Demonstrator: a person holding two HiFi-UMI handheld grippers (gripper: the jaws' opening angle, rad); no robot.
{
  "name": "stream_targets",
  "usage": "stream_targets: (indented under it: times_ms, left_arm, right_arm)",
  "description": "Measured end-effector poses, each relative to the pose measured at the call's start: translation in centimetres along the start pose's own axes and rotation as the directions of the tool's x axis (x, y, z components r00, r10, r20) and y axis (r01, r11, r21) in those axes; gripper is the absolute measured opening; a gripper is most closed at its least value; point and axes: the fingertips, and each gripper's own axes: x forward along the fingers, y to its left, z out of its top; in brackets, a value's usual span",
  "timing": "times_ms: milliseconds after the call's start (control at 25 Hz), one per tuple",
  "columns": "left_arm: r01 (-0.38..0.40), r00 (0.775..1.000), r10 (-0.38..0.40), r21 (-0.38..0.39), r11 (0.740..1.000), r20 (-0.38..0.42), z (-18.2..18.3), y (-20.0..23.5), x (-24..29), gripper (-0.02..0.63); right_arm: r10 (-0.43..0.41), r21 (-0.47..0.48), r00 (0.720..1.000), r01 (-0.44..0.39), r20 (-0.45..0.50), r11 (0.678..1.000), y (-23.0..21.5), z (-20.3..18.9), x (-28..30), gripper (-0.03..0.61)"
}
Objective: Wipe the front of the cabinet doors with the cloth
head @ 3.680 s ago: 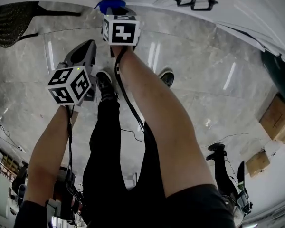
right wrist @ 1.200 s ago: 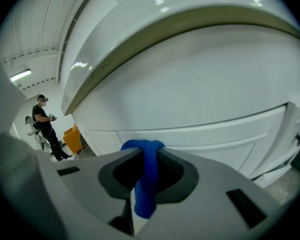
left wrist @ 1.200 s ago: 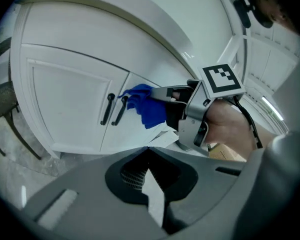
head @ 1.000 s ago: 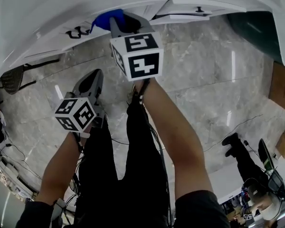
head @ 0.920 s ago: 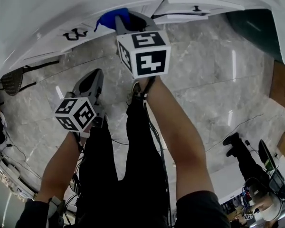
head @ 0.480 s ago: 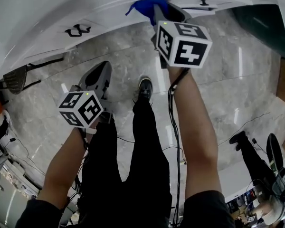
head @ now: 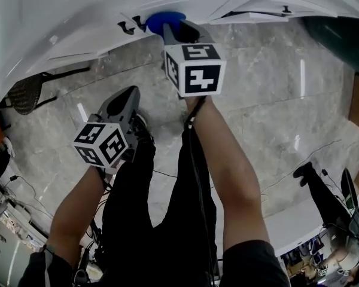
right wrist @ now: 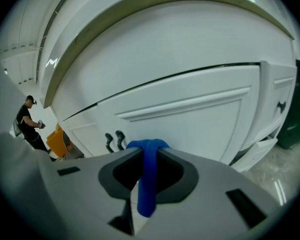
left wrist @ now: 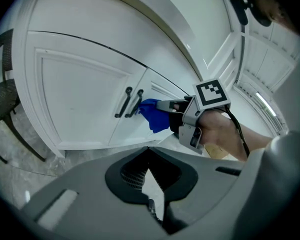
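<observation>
Step in hand, as I read it: wiping the door face right beside the pair of black handles (left wrist: 130, 101). To do it well I'd hold the cloth (left wrist: 152, 115) flat against the cabinet door (right wrist: 190, 119) with even pressure and run overlapping strokes along the panel. I'd follow the raised moulding (right wrist: 185, 103) rather than skip over it, and steer round the handles so the fold doesn't snag. Only a small wad sticks out past the jaws, so I'd watch that cloth, not grey plastic, meets the paint. The lower edge and the door left of the handles probably need their own passes. That's my guess, I can't see dirt either way

Right gripper (right wrist: 149, 151): jaws clamped tight on the cloth. The blue strip runs down between them and bunches over the far end. In the left gripper view the bunch sits against the door just right of the handles. Contact looks real but I can't be certain

Left gripper (left wrist: 150, 158): jaws drawn together, only a sliver of light between them, nothing held. It hangs on the near side, lower and to the left, well apart from the cabinet, touching nothing
</observation>
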Motion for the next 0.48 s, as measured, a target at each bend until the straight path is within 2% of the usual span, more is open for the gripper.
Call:
stream_targets:
  times_ms: [160,320,480]
  left_arm:
    - [-0.03,0.999,0.03,-0.013,0.999,0.038,1.1,1.9,-0.1,-0.002]
    - [-0.046,0.998,0.046,-0.011,0.999,0.044,1.2,1.6,-0.3,-0.002]
    - [-0.05,0.998,0.051,-0.033,0.998,0.038,1.3,0.7,-0.7,-0.002]
  right_arm:
    - [0.051,-0.001,0.999,-0.051,-0.014,0.999,2.6,-0.6,2.4,0.058]
    - [0.068,0.038,0.998,-0.068,-0.004,0.997,2.0,0.3,2.1,0.057]
    - [0.055,0.027,0.998,-0.055,-0.015,0.998,1.1,1.4,0.9,0.057]
